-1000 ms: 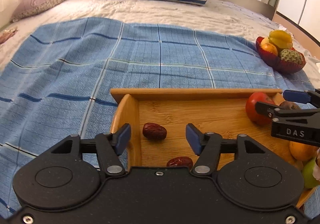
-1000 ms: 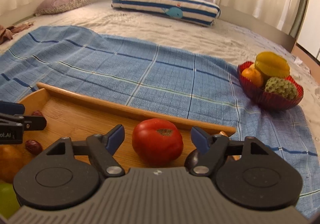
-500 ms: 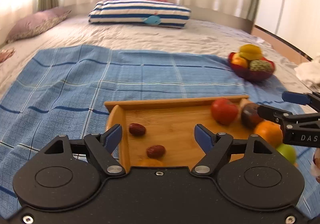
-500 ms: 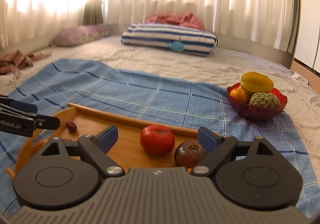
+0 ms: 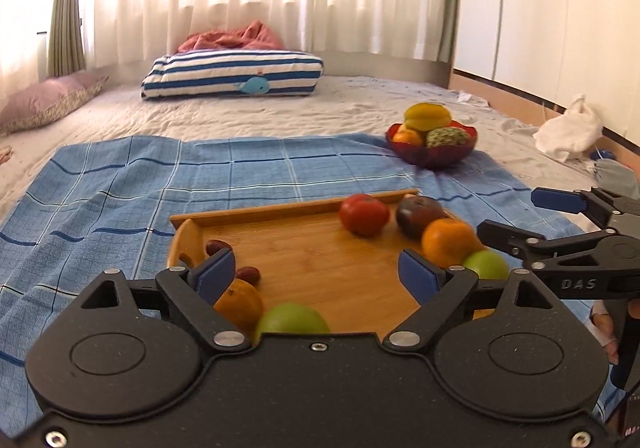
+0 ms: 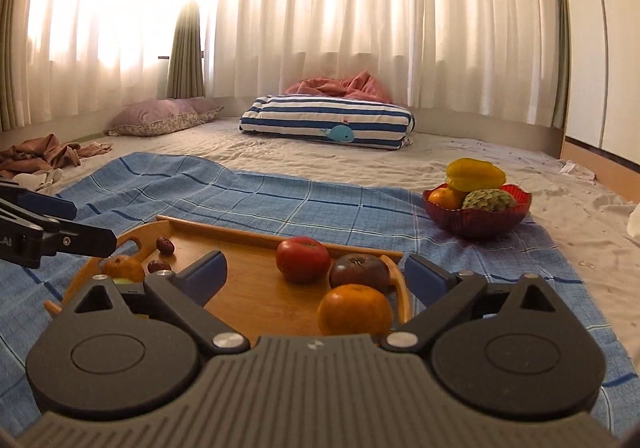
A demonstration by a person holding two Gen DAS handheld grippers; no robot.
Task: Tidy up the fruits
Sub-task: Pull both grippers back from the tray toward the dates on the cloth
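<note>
Tray (image 5: 304, 260) holding tomatoes, oranges, apples, dates, bowl (image 5: 432, 153) heaped with fruit

Obscured items, both wrist views

Green apple (image 5: 291, 320) and near tray (image 5: 320, 260) edge hidden behind left gripper body; orange (image 6: 355, 310) underside covered likewise; person's hand (image 5: 604, 332) cut at frame edge.

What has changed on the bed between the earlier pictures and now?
Both grippers pulled back from the wooden tray and rose, so more of it shows. The left gripper and the right gripper have just been opening; neither holds anything. The red tomato, the other fruits and the red bowl stayed in place.
</note>
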